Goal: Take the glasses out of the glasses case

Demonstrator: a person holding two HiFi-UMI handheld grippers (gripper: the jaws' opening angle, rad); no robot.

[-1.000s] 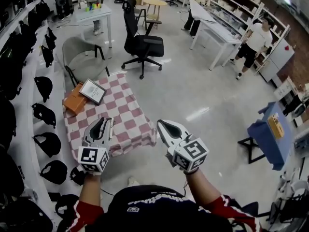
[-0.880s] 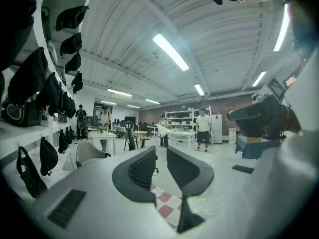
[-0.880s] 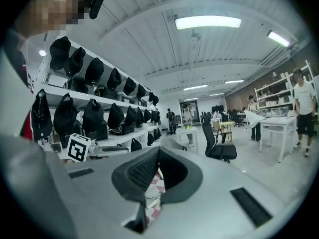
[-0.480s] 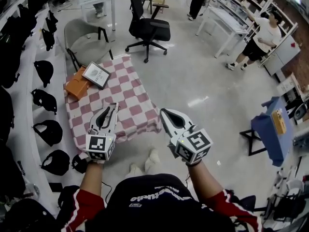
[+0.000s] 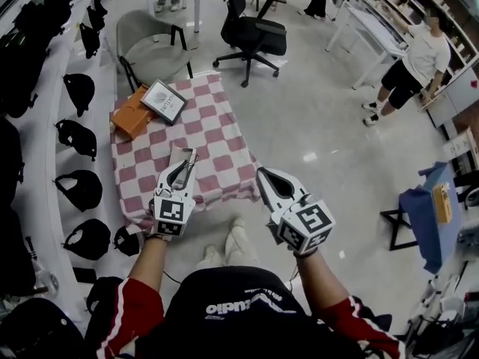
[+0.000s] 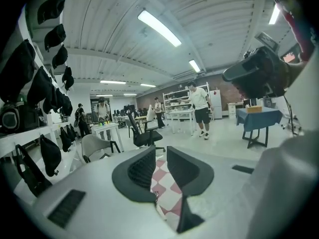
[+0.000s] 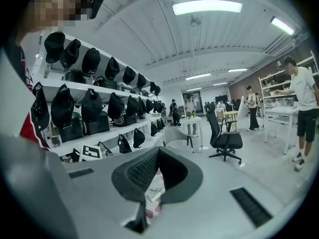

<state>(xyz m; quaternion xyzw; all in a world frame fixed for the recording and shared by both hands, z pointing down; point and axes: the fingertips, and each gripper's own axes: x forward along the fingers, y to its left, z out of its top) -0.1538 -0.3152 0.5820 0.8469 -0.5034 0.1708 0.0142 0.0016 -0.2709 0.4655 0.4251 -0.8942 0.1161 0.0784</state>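
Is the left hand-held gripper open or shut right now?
Open a little: on the left hand-held gripper the jaws stand apart, checked tablecloth showing through the gap, nothing held.

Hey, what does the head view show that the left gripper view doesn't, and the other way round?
Only the head view: the orange case and a square white box at the far end of the checkered cloth. Only the left gripper view: the ceiling lights. Both: that cloth, the black office chair and the left tool, slightly open.

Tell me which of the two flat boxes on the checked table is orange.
The orange box lies at the table's far left corner; the white box beside it has a dark rim.
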